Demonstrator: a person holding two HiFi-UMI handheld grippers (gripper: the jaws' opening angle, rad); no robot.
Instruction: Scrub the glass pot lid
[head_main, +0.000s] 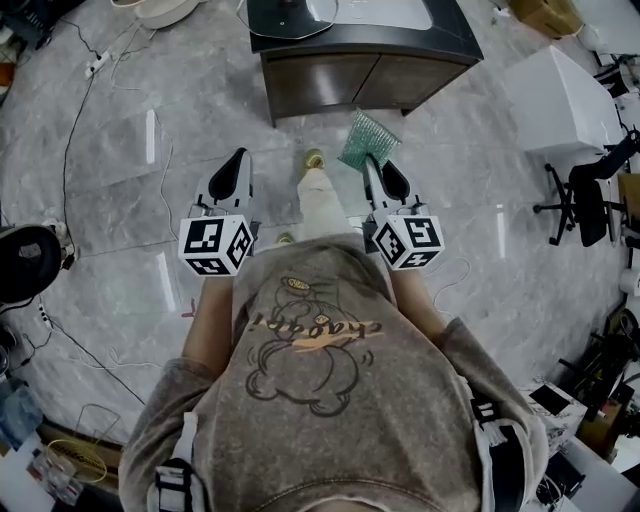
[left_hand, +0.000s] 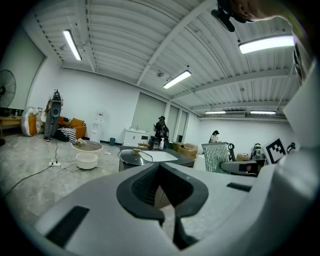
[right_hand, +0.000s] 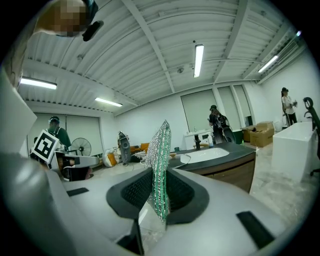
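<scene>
The round glass pot lid (left_hand: 135, 156) lies flat on the dark countertop (head_main: 445, 42) of a brown cabinet, just beside the white sink basin (head_main: 385, 12), well apart from both grippers. The right gripper (right_hand: 159, 194) grasps a glittery green-and-silver scouring pad (right_hand: 161, 160), which stands upright between its pads. The left gripper (left_hand: 167, 192) is clenched on nothing. Both hang above the grey marble-patterned floor (head_main: 130, 150).

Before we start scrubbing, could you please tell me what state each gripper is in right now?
The left gripper: closed, empty.
The right gripper: closed on the green scouring pad.
</scene>
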